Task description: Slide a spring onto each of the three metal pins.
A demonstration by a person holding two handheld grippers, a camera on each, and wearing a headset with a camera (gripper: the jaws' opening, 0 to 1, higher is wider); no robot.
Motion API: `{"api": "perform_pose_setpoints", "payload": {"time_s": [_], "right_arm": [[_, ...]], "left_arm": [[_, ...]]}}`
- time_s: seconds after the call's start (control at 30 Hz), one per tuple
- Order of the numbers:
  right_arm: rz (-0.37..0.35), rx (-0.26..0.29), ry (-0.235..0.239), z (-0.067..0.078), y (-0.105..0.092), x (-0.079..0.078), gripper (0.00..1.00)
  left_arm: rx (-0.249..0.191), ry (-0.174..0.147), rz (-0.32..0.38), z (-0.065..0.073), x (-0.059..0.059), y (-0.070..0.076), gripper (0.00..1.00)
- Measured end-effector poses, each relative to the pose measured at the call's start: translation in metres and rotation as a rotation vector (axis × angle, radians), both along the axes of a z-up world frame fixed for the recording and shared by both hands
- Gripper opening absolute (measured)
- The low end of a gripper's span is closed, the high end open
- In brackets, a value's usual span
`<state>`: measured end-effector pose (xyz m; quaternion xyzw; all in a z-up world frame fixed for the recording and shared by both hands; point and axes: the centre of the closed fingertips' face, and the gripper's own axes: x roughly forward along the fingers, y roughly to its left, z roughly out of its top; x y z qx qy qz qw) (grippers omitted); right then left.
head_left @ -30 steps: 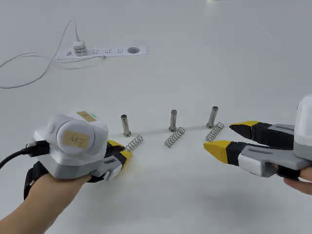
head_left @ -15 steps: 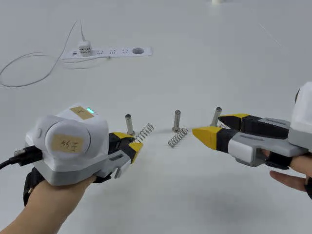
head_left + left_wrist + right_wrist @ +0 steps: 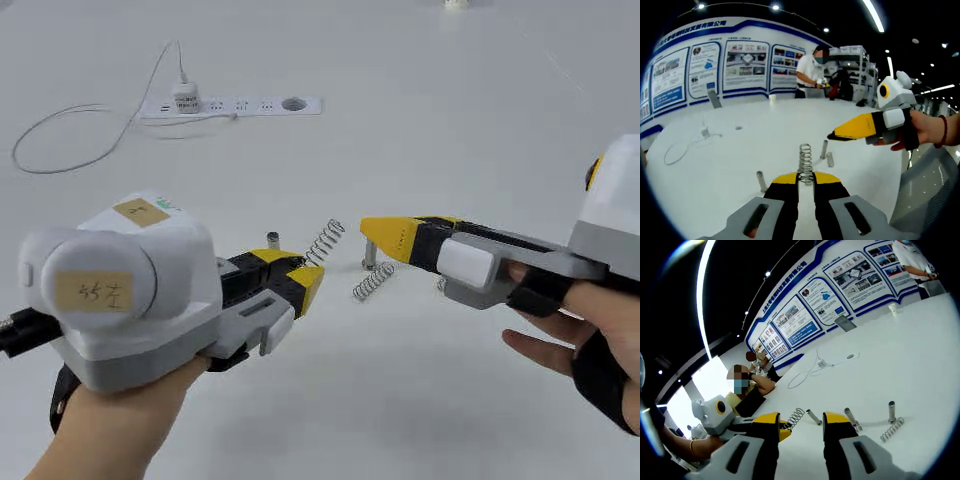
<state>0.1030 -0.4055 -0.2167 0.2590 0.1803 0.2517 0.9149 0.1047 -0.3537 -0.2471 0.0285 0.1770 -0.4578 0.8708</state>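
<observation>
- Yellow at the tips and black behind, the left tool sits lower left of centre in the head view. Its jaws are pinched together on one end of a thin steel coil spring.
- The steel coil spring juts up and to the right from the tips, lifted clear of the surface.
- In the left gripper view the left tool rises from the bottom edge. The steel coil spring stands straight up between its tips near the frame's centre.
- The right tool, in the same colours, reaches in from the right of the head view. Its tip is near the spring's free end, just to the right, without touching.
- In the right gripper view the right tool has its jaws well apart, with a clear gap and nothing gripped. The steel coil spring shows just left of that gap.
- A short upright metal pin peeks over the top of the left tool at centre frame.
- A second metal pin stands right of centre, partly hidden under the right tool's tip.
- A loose coil spring lies on the white surface just below the second metal pin.
- A white power strip lies at the upper left of the head view, and its thin white cable loops off to the left.
</observation>
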Motion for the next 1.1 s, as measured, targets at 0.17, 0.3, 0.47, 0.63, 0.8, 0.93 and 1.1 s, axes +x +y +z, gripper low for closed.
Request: {"api": "perform_pose_setpoints", "payload": {"time_s": [0.17,0.3,0.47,0.63,0.8,0.93,1.1], "right_arm": [[0.017,0.080,0.021,0.003,0.010,0.003,0.32],[0.024,0.123,0.029,0.005,0.016,0.006,0.29],[0.026,0.158,0.044,0.005,0.021,0.010,0.26],[0.035,0.177,0.059,0.003,0.025,0.010,0.22],[0.036,0.201,0.065,0.005,0.027,0.010,0.18],[0.042,0.211,0.069,0.005,0.028,0.010,0.13],[0.053,0.225,0.068,0.006,0.030,0.009,0.12]], "left_arm": [[-0.039,-0.008,0.002,0.008,-0.003,-0.002,0.10],[-0.070,-0.003,0.000,0.011,-0.005,-0.004,0.10],[-0.087,-0.013,-0.007,0.014,-0.007,-0.005,0.10],[-0.116,-0.017,-0.015,0.018,-0.010,-0.006,0.10],[-0.125,-0.016,-0.019,0.018,-0.011,-0.007,0.10],[-0.128,-0.018,-0.018,0.019,-0.011,-0.006,0.10],[-0.130,-0.017,-0.014,0.018,-0.011,-0.006,0.10]]}}
